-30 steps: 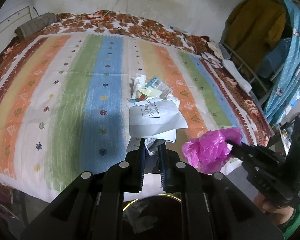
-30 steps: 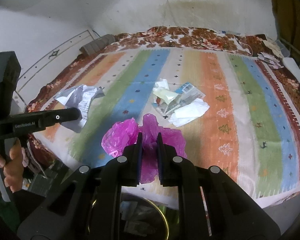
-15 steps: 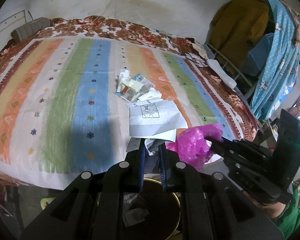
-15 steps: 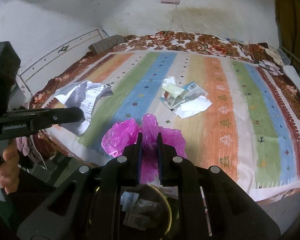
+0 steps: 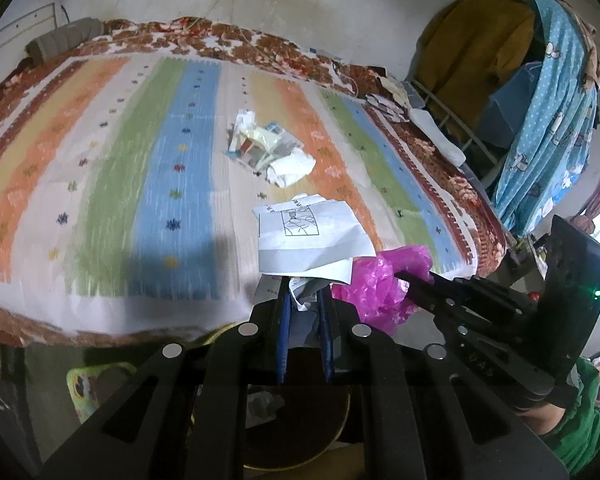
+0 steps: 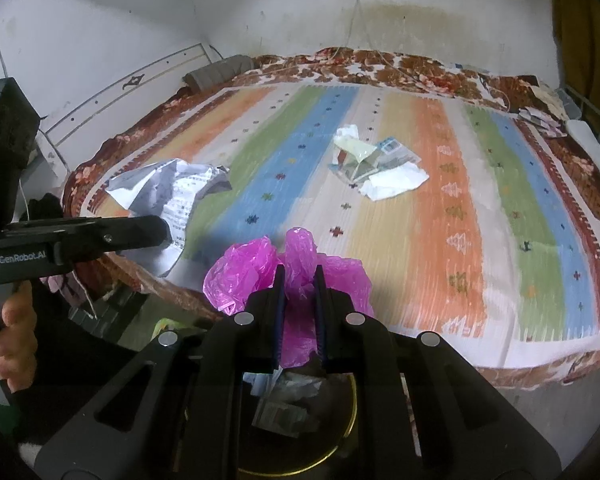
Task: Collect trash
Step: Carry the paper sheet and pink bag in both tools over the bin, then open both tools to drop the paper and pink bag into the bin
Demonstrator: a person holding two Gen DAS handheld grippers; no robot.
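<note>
My left gripper point(image 5: 304, 300) is shut on a crumpled white printed paper point(image 5: 312, 240), held at the near edge of the bed. In the right wrist view the same paper point(image 6: 172, 192) hangs from the left gripper point(image 6: 166, 230) at the left. My right gripper point(image 6: 299, 284) is shut on a crumpled pink plastic bag point(image 6: 256, 276); the bag point(image 5: 384, 284) also shows beside the paper in the left view. Under both grippers stands a round bin with a gold rim point(image 6: 348, 412) holding scraps. A pile of wrappers and tissue point(image 6: 376, 164) lies mid-bed.
The bed carries a striped blanket point(image 6: 448, 208) over a brown floral cover. Clothes and a blue dotted cloth point(image 5: 552, 120) hang at the right. A folded grey bundle point(image 6: 220, 72) lies by the wall. A hand point(image 6: 12, 320) holds the left gripper's handle.
Both grippers have drawn back from the bed toward its near edge, each keeping its load. The gold-rimmed bin has come further into view beneath them.
</note>
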